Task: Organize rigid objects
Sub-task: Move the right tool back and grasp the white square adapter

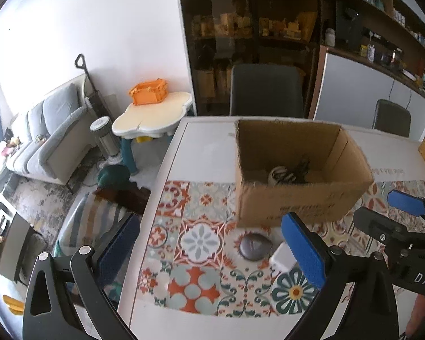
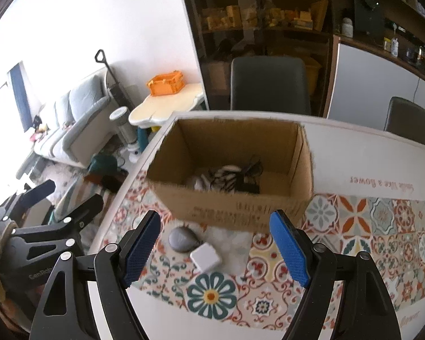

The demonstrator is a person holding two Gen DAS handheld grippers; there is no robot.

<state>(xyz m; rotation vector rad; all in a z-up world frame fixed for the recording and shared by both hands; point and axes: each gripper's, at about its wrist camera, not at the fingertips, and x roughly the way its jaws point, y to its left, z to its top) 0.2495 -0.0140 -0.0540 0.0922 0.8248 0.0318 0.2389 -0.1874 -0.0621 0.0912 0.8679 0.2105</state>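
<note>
An open cardboard box [image 1: 294, 206] [image 2: 232, 212] stands on the patterned tablecloth and holds black cables and a striped item [image 2: 226, 180]. In front of it lie a grey oval pouch [image 1: 255, 246] [image 2: 182, 238] and a white square charger [image 1: 282, 260] [image 2: 206, 256], touching each other. My left gripper [image 1: 211, 248] is open and empty, above and to the left of the pouch. My right gripper [image 2: 218, 249] is open and empty, hovering over the charger. The right gripper also shows at the right of the left wrist view [image 1: 382, 215].
The table [image 2: 354, 153] curves away at its left edge, with a floor, a stool and a sofa [image 1: 42, 138] beyond. Two dark chairs [image 2: 269, 85] stand behind the table. A small side table carries an orange crate [image 1: 148, 92]. Shelves fill the back wall.
</note>
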